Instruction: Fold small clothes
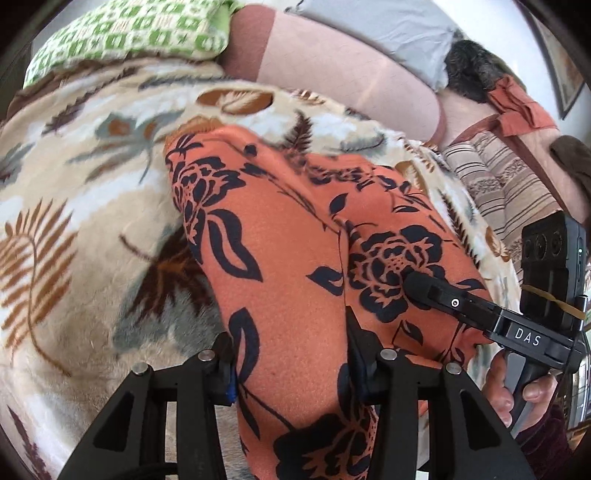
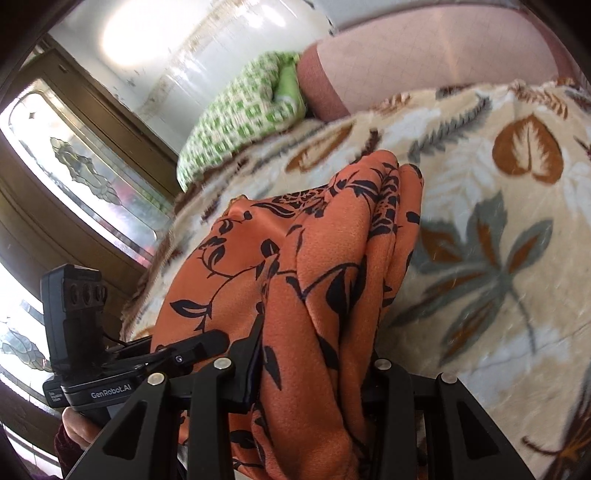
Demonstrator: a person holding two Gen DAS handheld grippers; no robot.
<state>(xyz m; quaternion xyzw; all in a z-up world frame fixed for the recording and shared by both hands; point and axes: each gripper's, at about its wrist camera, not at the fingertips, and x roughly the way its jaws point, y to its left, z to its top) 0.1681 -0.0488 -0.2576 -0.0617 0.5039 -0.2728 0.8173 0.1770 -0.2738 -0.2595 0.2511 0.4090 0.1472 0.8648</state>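
Observation:
An orange garment with a black flower print lies bunched on a leaf-patterned blanket. My left gripper is shut on a thick fold of it, and the cloth fills the gap between the fingers. To its right, the right gripper also bites the garment's edge, with a hand on its handle. In the right wrist view, my right gripper is shut on gathered folds of the garment. The left gripper grips the same cloth just to the left. The fingertips are hidden by the fabric.
A green and white patterned pillow and a pink cushion lie at the far side of the blanket. Striped fabric and dark clothing sit at the right. A wooden door with glass stands to the left.

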